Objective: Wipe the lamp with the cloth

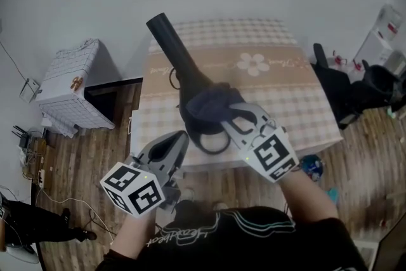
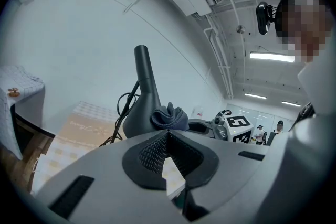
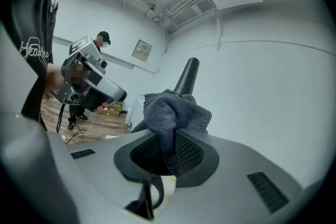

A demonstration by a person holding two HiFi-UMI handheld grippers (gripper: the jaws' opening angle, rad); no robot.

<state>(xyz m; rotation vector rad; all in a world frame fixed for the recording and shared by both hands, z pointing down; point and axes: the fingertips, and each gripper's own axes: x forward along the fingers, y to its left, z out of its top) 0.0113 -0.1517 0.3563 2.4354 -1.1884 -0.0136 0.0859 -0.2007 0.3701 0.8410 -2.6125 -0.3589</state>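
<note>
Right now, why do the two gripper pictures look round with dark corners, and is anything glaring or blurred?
Left gripper view: a wide-angle lens gives the round frame, black corners and curved ceiling lines; the ceiling light glares white. Right gripper view: same round frame; the cloth looks sharp up close. Head view: soft, even light with no hard shadows; the table edges bow slightly.

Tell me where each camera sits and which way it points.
Head view: on the person's head, looking steeply down at the lamp on the table; arms, left gripper, right gripper show.
Left gripper view: on the left gripper, looking along its shut jaws at the lamp.
Right gripper view: on the right gripper, looking along jaws shut on the cloth.
Shared: all three show lamp and cloth.
</note>
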